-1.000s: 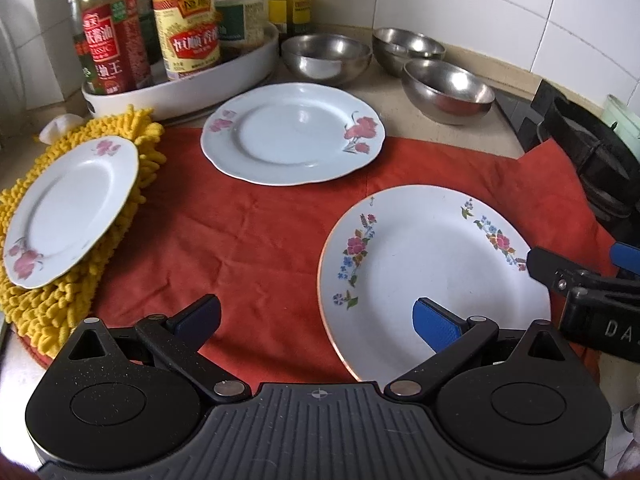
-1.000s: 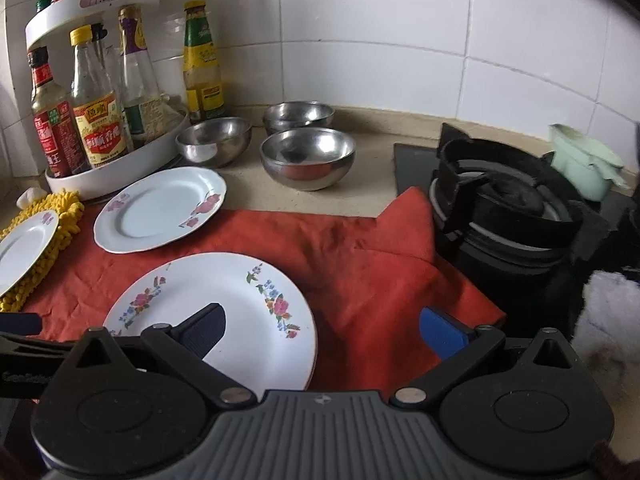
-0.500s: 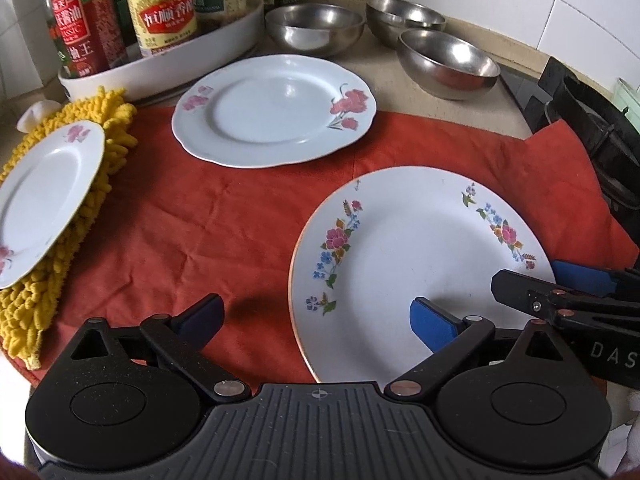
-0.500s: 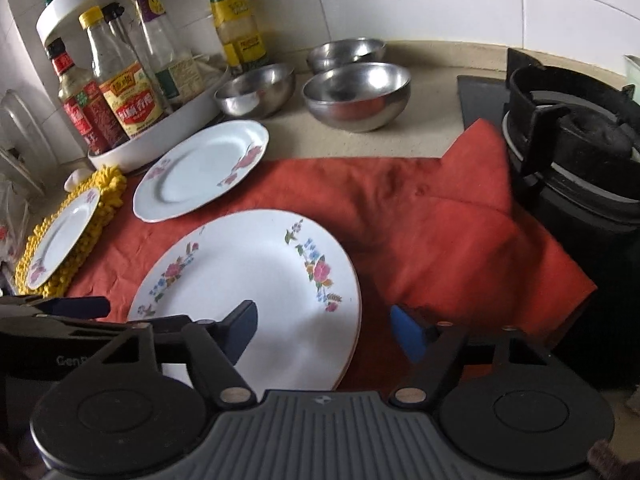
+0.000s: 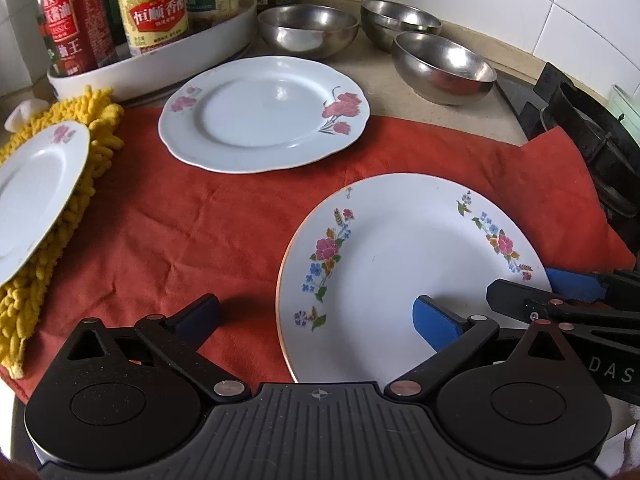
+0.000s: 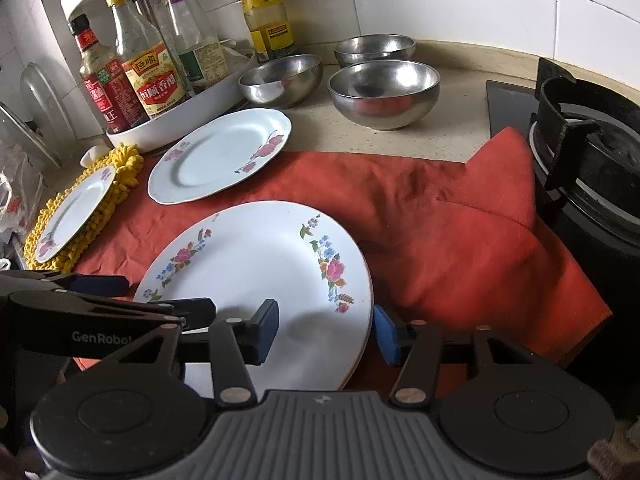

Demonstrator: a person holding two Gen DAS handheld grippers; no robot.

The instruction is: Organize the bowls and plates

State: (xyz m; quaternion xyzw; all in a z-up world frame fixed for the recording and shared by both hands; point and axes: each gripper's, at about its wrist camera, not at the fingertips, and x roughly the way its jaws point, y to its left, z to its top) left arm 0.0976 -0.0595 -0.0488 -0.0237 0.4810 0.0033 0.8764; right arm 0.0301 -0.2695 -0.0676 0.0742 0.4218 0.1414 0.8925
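1. The right claw tilts down at the near edge of the big floral plate, and its jaws are closing: one blue pad sits over the plate's white face, the other just outside the rim, so the rim is between them, though the pads do not look pressed on yet.
2. The left claw also points steeply down, jaws spread wide. Its right finger hovers over the same plate's near side, its left finger sits over the red cloth, and it grips nothing.
3. In the left wrist view the right claw comes in from the right edge, its fingers straddling the plate's rim.
4. The floral plate lies flat on the red cloth on the tabletop, nearest both cameras.
5. Behind it, a scalloped plate with pink flowers lies partly on the cloth, partly on bare tabletop.
6. A smaller plate rests tilted on a yellow shaggy mat at the left.
7. Three steel bowls stand near the tiled wall, beside a white tray of sauce bottles.
8. A gas burner stands at the right.
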